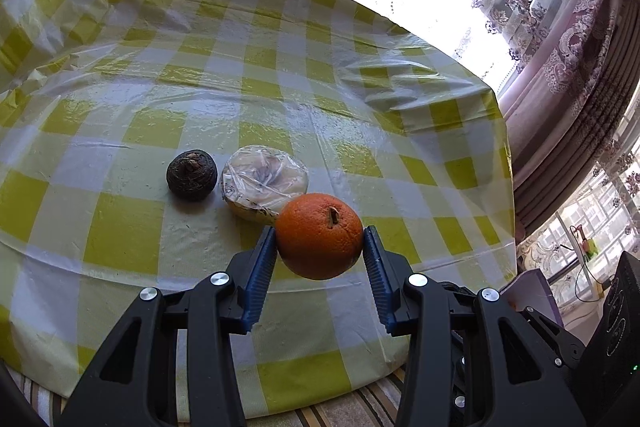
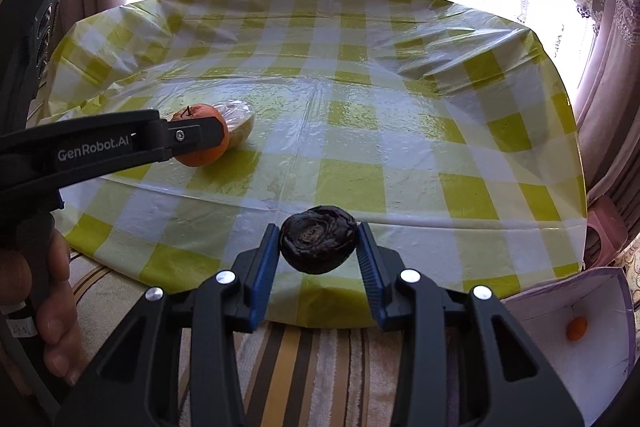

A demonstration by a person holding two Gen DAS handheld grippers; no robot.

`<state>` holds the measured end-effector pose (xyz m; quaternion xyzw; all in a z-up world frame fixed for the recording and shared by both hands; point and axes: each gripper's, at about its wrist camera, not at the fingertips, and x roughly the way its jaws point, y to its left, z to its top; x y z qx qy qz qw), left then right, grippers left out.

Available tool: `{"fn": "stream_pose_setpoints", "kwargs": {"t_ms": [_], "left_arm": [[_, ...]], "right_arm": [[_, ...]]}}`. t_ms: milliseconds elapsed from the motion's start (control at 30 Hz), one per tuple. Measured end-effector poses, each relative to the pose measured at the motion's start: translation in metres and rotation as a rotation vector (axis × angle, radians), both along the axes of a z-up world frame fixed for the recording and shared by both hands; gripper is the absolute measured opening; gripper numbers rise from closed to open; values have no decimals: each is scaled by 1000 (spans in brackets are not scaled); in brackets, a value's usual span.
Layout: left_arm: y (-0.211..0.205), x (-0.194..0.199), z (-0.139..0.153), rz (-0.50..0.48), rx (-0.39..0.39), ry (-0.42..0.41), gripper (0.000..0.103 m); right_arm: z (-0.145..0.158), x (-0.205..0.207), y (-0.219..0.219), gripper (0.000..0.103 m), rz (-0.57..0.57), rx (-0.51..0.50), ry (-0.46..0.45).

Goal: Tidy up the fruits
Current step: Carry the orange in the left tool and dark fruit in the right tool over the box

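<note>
My left gripper (image 1: 320,231) is shut on an orange (image 1: 318,239), its blue pads (image 1: 266,259) pressing both sides just above the checked tablecloth (image 1: 200,75). Behind the orange lie a plastic-wrapped pale fruit (image 1: 264,181) and a dark round fruit (image 1: 192,175). My right gripper (image 2: 318,227) is shut on a dark wrinkled fruit (image 2: 318,243), held over the table's near edge. In the right wrist view the left gripper (image 2: 200,131) comes in from the left with the orange (image 2: 202,153), beside the wrapped fruit (image 2: 240,119).
An open white box (image 2: 560,307) stands low at the right, below the table edge, with a small orange fruit (image 2: 576,329) inside. A hand (image 2: 52,307) holds the left gripper's handle. A striped rug (image 2: 320,367) lies below; curtains (image 1: 560,47) hang behind the table.
</note>
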<state>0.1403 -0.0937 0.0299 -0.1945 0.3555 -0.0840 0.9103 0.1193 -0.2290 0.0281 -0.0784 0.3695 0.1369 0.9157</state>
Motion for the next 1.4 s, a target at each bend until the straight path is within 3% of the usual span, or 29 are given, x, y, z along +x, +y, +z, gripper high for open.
{"fn": "stream_pose_setpoints", "kwargs": {"t_ms": [367, 833, 1167, 1400], "left_arm": [[-44, -7, 2, -95, 33, 5, 42], [-135, -21, -1, -309, 101, 12, 42], [-207, -42, -9, -504, 167, 21, 42], [-254, -65, -23, -691, 274, 40, 42]], "right_arm": [[3, -6, -57, 39, -93, 41, 15], [4, -19, -160, 39, -281, 61, 24], [-7, -33, -214, 39, -378, 37, 60], [-20, -46, -232, 39, -388, -1, 123]]}}
